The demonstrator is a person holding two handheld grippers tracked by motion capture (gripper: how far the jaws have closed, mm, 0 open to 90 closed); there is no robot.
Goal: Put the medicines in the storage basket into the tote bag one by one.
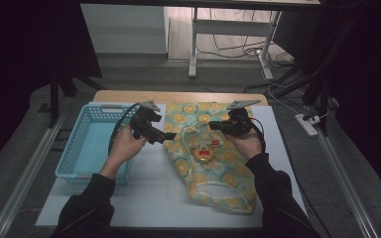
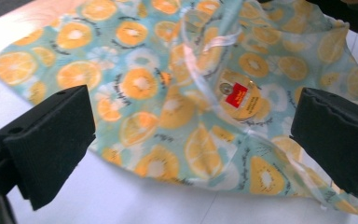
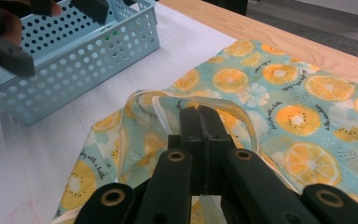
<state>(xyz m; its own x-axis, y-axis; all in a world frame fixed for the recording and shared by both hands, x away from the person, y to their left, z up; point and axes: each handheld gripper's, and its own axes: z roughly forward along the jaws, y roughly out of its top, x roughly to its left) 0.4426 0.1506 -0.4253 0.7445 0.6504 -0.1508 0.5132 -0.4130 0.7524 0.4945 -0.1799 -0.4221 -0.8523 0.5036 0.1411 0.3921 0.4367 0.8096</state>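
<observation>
The right gripper [image 3: 199, 116] has its jaws pressed together on a clear strap [image 3: 233, 108] of the orange-print bag [image 3: 279, 93]; in its own view the two black jaws meet with no gap, the strap looping up just past their tips. The left gripper [image 2: 191, 140] has its jaws spread wide, a foam pad at either side of its view and the bag's printed cloth lying between and beyond them, untouched.

In the high view both forearms in dark sleeves come in from the near edge, angled inward. The left hand [image 1: 126, 146] grips its tool with the jaws pointing right toward the bag's edge; the right hand [image 1: 248, 141] holds its tool pointing left, over the bag's upper middle. The bag [image 1: 213, 158] lies flat on the white table top [image 1: 149, 193], a round tag with a red label [image 1: 204, 153] on it. Farther left stands a light-blue perforated basket [image 1: 74, 153], beside the left hand.
</observation>
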